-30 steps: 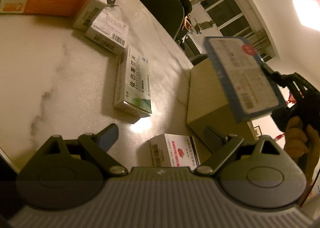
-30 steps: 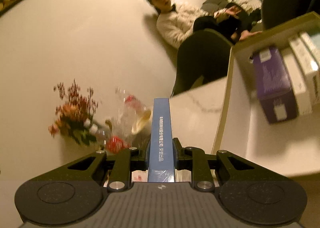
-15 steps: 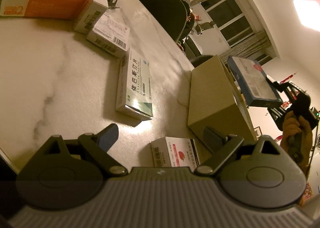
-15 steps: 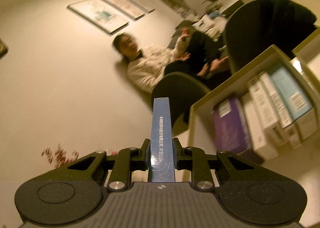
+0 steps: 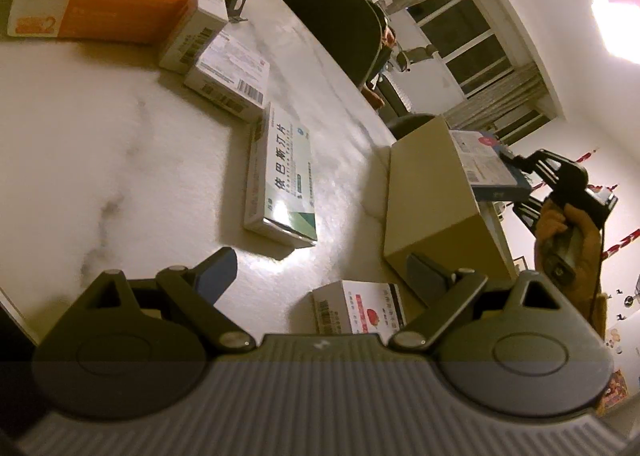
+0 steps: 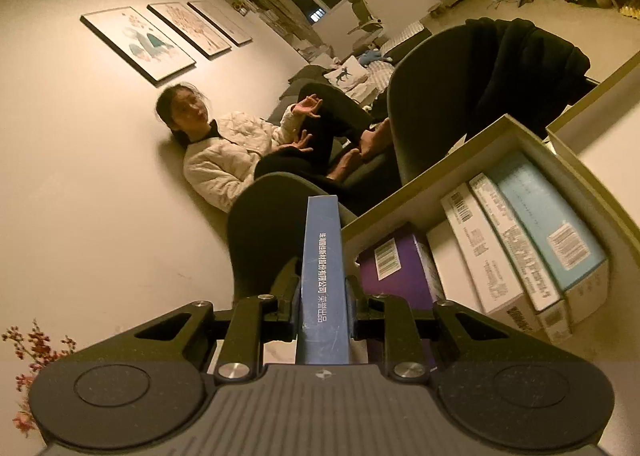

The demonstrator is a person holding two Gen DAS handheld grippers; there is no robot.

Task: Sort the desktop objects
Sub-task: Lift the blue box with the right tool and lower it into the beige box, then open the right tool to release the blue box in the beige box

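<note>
Tabletop (image 5: pixel 100 143): three cartons in a row at left and centre, one small carton near.
Left tongs (image 5: pixel 320 276): wide, holding nothing.
Bin (image 5: pixel 428 191): right, cartons filed inside.
Right tongs (image 6: pixel 324 296): clamped on blue carton (image 6: pixel 322 276) over the bin.
Judged step: binning it; next, lower edgewise beside the purple carton (image 6: pixel 400 272), then release.

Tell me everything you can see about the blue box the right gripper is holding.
The blue box is flat, thin and looks like cardboard. Its narrow blue edge carries white Chinese print; its broad face is pale, with a red round sticker and a barcode. The right gripper is shut on its two broad sides, edge toward the camera. It hangs tilted above the open tan storage box, not yet inside, beside the boxes already filed there.
</note>
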